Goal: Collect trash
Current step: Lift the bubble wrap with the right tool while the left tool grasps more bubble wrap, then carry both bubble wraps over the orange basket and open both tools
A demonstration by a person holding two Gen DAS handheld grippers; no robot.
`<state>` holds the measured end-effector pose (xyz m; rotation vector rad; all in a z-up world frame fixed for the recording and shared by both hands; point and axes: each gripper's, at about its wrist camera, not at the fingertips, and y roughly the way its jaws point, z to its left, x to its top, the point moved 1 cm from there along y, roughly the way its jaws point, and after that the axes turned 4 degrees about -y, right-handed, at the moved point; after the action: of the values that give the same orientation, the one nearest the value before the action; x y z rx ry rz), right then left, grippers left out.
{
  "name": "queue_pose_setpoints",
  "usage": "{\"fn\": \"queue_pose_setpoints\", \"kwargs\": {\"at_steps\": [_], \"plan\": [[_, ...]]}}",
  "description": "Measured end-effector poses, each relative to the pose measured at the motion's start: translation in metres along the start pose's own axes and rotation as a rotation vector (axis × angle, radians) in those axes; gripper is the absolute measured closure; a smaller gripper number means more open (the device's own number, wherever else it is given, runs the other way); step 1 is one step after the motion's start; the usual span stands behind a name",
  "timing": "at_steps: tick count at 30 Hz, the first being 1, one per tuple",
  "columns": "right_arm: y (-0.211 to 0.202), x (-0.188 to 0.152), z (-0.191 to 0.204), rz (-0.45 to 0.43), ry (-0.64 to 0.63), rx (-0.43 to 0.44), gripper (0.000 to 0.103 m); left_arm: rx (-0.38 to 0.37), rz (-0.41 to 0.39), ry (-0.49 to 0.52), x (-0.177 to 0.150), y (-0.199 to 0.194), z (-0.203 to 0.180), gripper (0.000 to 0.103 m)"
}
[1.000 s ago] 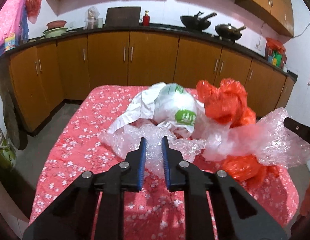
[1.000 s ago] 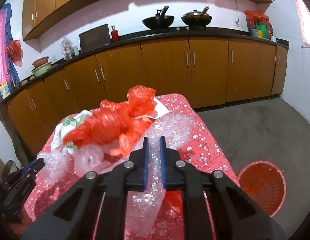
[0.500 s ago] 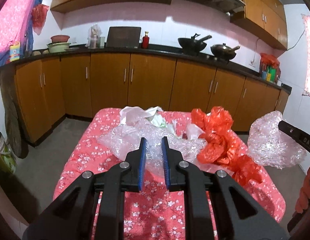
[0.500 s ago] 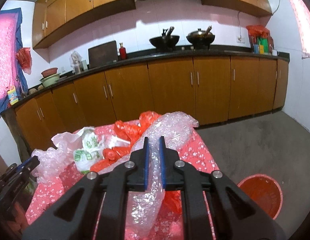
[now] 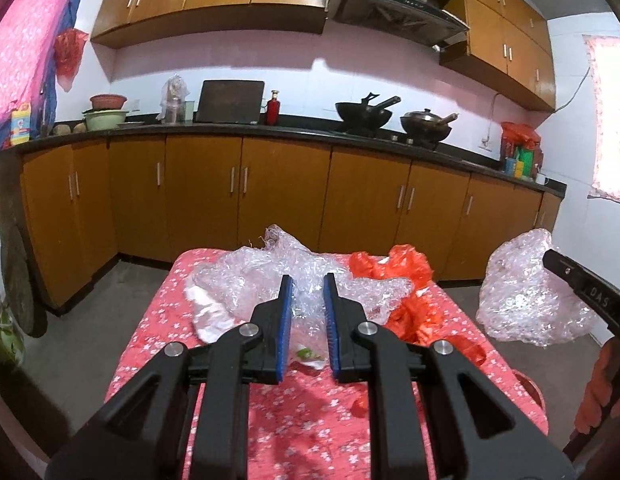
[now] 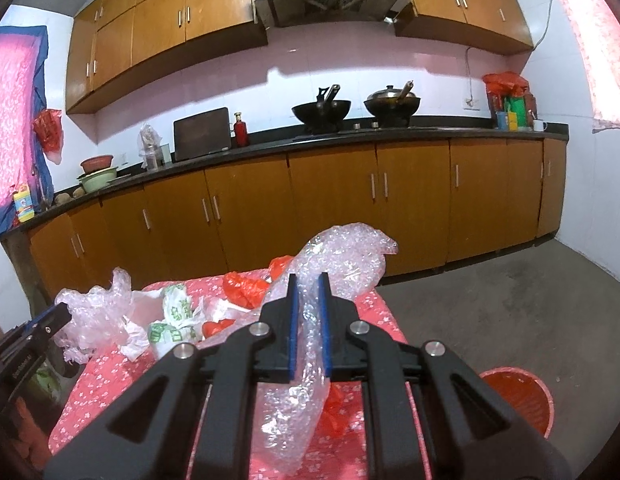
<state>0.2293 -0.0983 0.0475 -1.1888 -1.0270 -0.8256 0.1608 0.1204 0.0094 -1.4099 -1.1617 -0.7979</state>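
Wooden kitchen cabinets (image 5: pixel 285 196) ran along the far wall under a black counter, and a table with a red flowered cloth (image 5: pixel 310 412) stood before them.

From the left wrist view, the left gripper (image 5: pixel 306 328) hung above the table with its blue pads narrowly apart and clamped on a clear sheet of bubble wrap (image 5: pixel 269 280) that spread back over the far half of the cloth. Red plastic bags (image 5: pixel 394 268) lay crumpled just right of it, near the table's right edge. Further right, off the table's side, the right gripper's black finger (image 5: pixel 582 292) carried a second wad of bubble wrap (image 5: pixel 526 292) in the air. Only a red sliver of the basket's rim showed low beside the right table edge. Bare floor lay open left of the table up to the cabinets.

From the right wrist view, the right gripper (image 6: pixel 309 328) had its pads nearly closed on that second piece, a long strip (image 6: pixel 310 320) which ran up beyond the tips and hung down below them. This view alone showed a white bag with green print (image 6: pixel 177 320) on the cloth, beside the red bags (image 6: pixel 241 292). The left gripper's tip (image 6: pixel 49 320) entered at the left with its clear plastic (image 6: pixel 97 312). A red basket (image 6: pixel 522 396) stood on the floor just right of the table; what I could see of its inside held nothing. Grey floor (image 6: pixel 510 300) lay open around it towards the cabinets and the right wall.
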Motion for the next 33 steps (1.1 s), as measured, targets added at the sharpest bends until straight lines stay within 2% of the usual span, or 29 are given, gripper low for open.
{"fn": "queue_pose_setpoints", "kwargs": {"at_steps": [9,17,27,33], "plan": [[-0.014,0.001,-0.030,-0.049,-0.006,-0.075,0.093,-0.072,-0.020,0.036,0.005,0.004,-0.043,0.088],[-0.022,-0.003,-0.073,-0.062,-0.003,-0.161,0.093,-0.161,-0.014,0.085,0.002,0.013,-0.100,0.088],[-0.029,-0.016,-0.144,-0.056,0.009,-0.291,0.093,-0.269,0.010,0.125,-0.008,0.027,-0.165,0.088],[-0.034,-0.035,-0.198,-0.032,0.018,-0.387,0.093,-0.342,0.053,0.163,-0.030,0.038,-0.212,0.088]]}}
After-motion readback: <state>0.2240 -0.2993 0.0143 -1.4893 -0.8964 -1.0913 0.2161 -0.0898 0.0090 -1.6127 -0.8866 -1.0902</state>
